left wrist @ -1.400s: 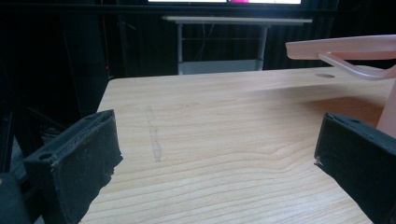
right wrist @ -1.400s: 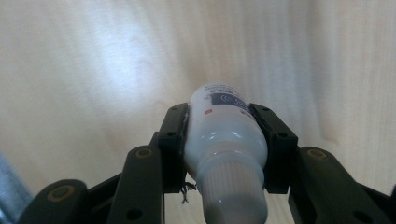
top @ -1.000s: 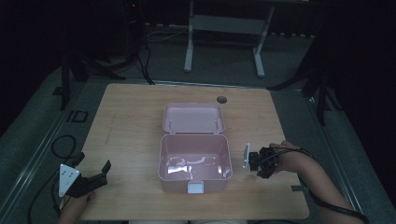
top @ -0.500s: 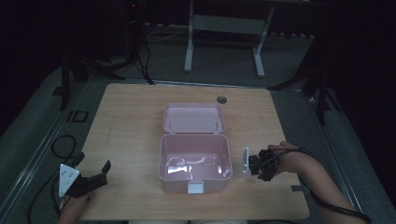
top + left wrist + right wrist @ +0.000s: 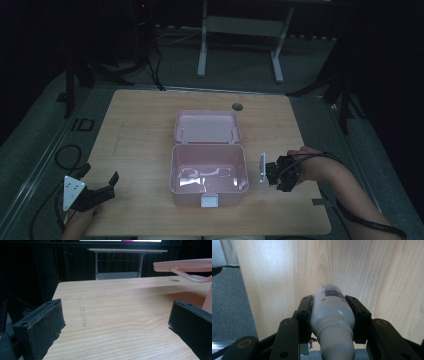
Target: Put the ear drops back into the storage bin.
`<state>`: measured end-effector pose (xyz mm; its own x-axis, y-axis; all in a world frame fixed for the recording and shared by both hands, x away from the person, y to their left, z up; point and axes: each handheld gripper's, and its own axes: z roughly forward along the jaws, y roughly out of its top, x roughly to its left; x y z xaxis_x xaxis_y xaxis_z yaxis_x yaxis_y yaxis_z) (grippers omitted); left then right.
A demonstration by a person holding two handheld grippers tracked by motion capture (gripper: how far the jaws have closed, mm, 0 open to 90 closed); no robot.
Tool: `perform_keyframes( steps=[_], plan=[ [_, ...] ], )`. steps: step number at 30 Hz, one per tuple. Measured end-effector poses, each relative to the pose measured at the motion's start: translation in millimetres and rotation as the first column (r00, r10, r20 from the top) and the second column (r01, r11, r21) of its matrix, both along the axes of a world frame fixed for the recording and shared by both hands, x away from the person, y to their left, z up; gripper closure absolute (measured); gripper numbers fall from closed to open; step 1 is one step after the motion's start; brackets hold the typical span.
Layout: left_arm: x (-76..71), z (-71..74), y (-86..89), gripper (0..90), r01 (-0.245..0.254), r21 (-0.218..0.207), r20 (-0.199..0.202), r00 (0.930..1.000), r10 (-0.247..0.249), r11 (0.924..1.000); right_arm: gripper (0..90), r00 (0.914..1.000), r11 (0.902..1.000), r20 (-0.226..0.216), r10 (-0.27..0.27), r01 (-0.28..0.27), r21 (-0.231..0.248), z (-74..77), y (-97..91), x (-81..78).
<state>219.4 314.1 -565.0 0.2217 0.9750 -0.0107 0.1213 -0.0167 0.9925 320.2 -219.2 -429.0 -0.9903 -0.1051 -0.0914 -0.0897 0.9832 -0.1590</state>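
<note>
Your right gripper (image 5: 329, 312) has its jaws clamped on a white bottle (image 5: 331, 317), pads pressing on both sides of its body below the ribbed cap, which points back toward your hand. In the high view the right gripper (image 5: 272, 172) hangs over the counter (image 5: 140, 130) just right of the open pink box (image 5: 209, 175), with the bottle apart from the box wall. Your left gripper (image 5: 97, 192) sits near the counter's front left corner, jaws spread wide with nothing between them, well apart from the box.

The step in hand looks like carrying the bottle into the box, so do it cleanly:

- Keep the squeeze steady. The bottle is smooth and round, so it may swivel between the pads if you ease off.
- Lift high enough for the bottle's lower end to clear the near rim before you cross toward the box.
- Aim for the middle of the tub, not the hinged lid (image 5: 206, 126) lying open behind it.
- Something pale already lies on the box floor; what it is cannot be told, so lower onto a bare patch.
- Set the bottle down before you part the jaws, so it does not drop and roll.
- If the box seems likely to slide, bring the left gripper in to brace its left wall.
</note>
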Motion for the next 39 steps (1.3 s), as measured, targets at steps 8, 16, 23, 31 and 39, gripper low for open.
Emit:
perform_keyframes(
  steps=[8,16,23,31,39],
  plan=[
    [0.0,0.0,-0.1,0.4,0.001,-0.001,0.002,1.0,-0.001,1.0,59.8,0.9996,0.9998,0.018,0.022,-0.022,0.002,31.7,11.4,-3.2],
    [-0.1,0.0,-0.2,0.4,0.001,0.001,0.002,1.0,-0.001,1.0,59.7,0.9997,0.9999,0.021,0.016,-0.016,-0.003,49.6,17.9,-4.0],
    [-0.2,0.0,-0.1,0.4,0.0,0.001,0.0,1.0,0.0,1.0,59.7,0.9994,0.9996,0.028,0.021,-0.021,0.019,59.7,30.4,-4.9],
    [-0.3,0.0,-0.1,0.4,0.003,0.004,0.002,1.0,-0.003,1.0,59.7,0.9995,0.9991,0.007,0.03,-0.03,0.03,66.4,49.3,-6.5],
    [-0.3,0.0,0.0,0.4,0.002,0.001,0.001,1.0,-0.002,1.0,59.7,0.9986,0.998,0.021,0.049,-0.05,0.039,74.1,71.8,-5.2]
  ],
)
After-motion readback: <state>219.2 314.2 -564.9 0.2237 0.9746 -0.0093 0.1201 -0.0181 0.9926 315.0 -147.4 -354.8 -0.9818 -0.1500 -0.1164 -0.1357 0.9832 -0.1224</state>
